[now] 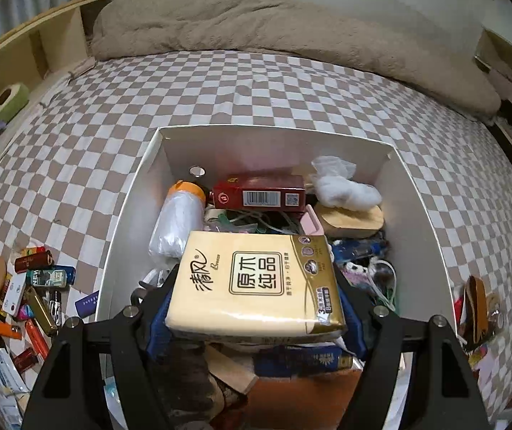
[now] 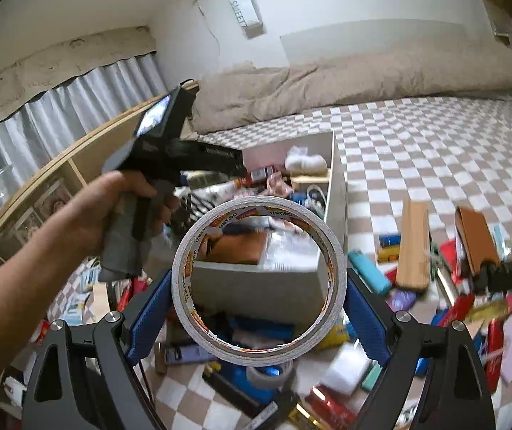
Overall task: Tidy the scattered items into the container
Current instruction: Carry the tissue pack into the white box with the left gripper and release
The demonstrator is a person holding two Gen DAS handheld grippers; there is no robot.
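Your left gripper [image 1: 256, 301] jaws clasp the tissue pack [image 1: 259, 283] above the white box [image 1: 417, 193]; your right gripper [image 2: 256, 304] jaws grip the tape roll [image 2: 259, 279]

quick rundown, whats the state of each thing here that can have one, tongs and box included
left tongs: closed on the tissue pack, held over the box
right tongs: closed on the tape roll, lifted off the bed
white box: open-topped, partly filled
red carton: lying on its side in the box
lighters: loose on the bed beside the box
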